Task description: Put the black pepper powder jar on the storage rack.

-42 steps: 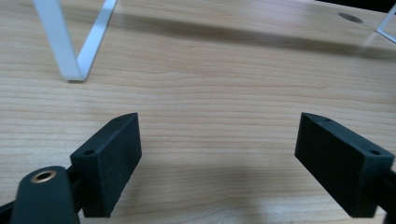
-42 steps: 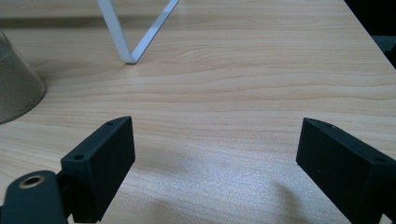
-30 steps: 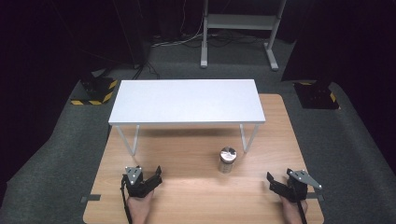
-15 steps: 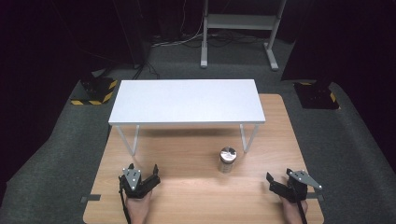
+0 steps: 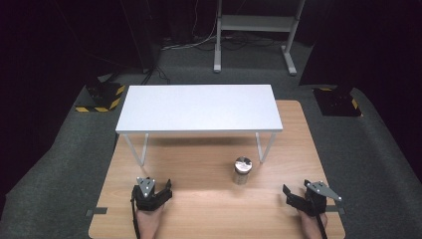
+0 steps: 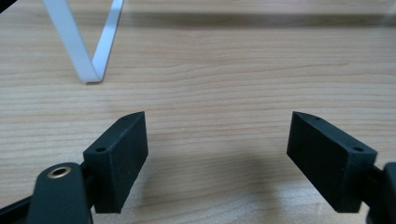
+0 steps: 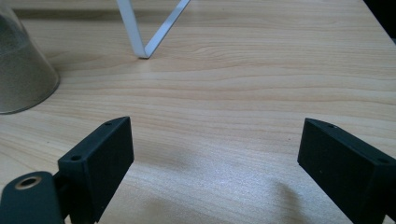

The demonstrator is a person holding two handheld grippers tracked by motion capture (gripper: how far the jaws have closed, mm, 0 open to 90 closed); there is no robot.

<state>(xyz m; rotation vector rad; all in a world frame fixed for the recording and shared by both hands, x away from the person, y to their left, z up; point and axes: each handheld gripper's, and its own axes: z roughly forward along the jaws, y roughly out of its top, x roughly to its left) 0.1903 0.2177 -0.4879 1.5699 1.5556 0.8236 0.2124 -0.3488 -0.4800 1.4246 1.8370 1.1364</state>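
Note:
A glass jar [image 5: 242,171] with a shiny metal lid and pale sandy contents stands on the wooden table [image 5: 199,164], just in front of the white stand's right legs. My left gripper [image 5: 152,189] rests near the table's front edge at the left, open, with bare wood between its jaws [image 6: 217,140]. My right gripper [image 5: 299,193] sits near the front right corner, open too and holding nothing [image 7: 215,149]. The jar [image 7: 23,70] stands ahead and to the left of the right gripper's jaws, well apart from them.
A low white stand [image 5: 199,107] on thin white legs [image 6: 88,46] spans the far half of the table; one leg foot [image 7: 142,49] lies ahead of the right gripper. Grey carpet surrounds the table, with a metal frame [image 5: 256,30] beyond.
My left gripper has turned and shifted very slightly in place. The right gripper and the jar have stayed where they were.

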